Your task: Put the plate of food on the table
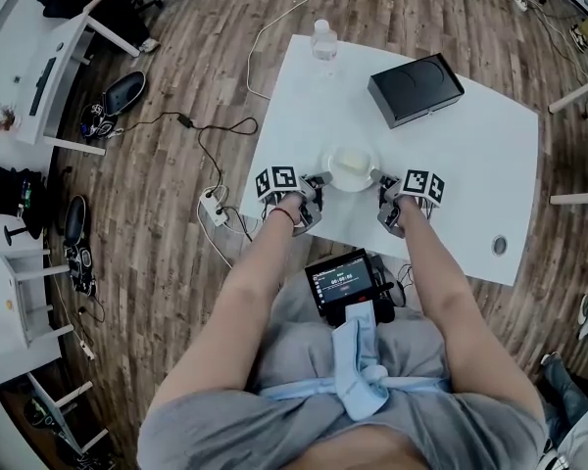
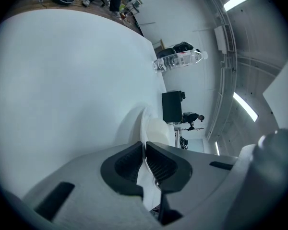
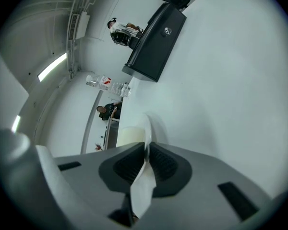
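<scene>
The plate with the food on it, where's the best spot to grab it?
Probably the plate is best held by its thin rim, on two opposite edges, coming from left and right. It is flat with the food in the middle, so only the rim fits a gripper. The left gripper and right gripper grip it so.

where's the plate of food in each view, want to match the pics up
Head view: plate just above centre, at the near edge of the table.
Left gripper view: plate edge-on, just below centre.
Right gripper view: plate edge-on, just below centre.
Shared landmark: black box, beyond the plate in every view.
</scene>
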The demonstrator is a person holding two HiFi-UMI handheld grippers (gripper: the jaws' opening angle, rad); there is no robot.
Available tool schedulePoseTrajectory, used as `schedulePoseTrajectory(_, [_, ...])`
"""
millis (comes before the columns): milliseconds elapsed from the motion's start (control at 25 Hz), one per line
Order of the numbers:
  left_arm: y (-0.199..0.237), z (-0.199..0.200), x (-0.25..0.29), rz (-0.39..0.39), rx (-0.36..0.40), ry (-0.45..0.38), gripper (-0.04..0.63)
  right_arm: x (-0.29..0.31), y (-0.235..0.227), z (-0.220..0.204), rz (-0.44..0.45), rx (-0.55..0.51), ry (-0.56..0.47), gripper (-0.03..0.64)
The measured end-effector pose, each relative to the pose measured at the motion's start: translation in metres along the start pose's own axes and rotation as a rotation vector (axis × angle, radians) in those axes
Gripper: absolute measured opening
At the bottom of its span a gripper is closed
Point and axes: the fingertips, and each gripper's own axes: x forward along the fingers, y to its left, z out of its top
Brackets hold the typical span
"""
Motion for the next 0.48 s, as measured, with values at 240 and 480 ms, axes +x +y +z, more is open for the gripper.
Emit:
schedulePoseTrajectory(240, [0.0058, -0.0032, 0.0006, 0.018, 0.028, 0.000, 0.029, -0.0006, -0.0029, -0.0016, -0.007, 0.035, -0.019, 0.045])
schedulePoseTrajectory(480, [0.0040, -0.0072, -0.0017, 0.048, 0.097, 0.057, 0.079, 0.0012, -0.0088, 0.0033, -0.032, 0.029, -0.027, 0.044])
